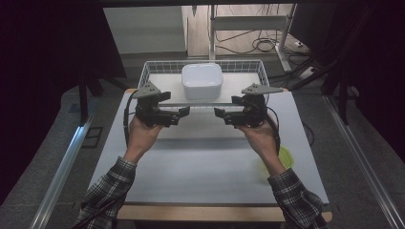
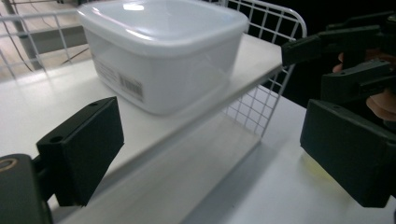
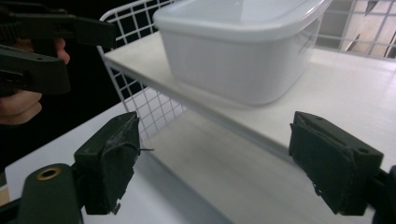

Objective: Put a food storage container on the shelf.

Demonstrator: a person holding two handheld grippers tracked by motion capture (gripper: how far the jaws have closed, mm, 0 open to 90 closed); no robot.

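On the white table, both the left gripper and right gripper stood wide open and empty, flanking the shelf board bearing the white lidded container, apparently ready to grasp its near edge.

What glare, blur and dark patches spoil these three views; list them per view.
High view: dim, with black surrounds left and right; the white container is nearly washed out. Left gripper view: glare on the container's lid; the left gripper has jaws soft with blur. Right gripper view: the right gripper jaws are blurred, and the wire basket stands against darkness.
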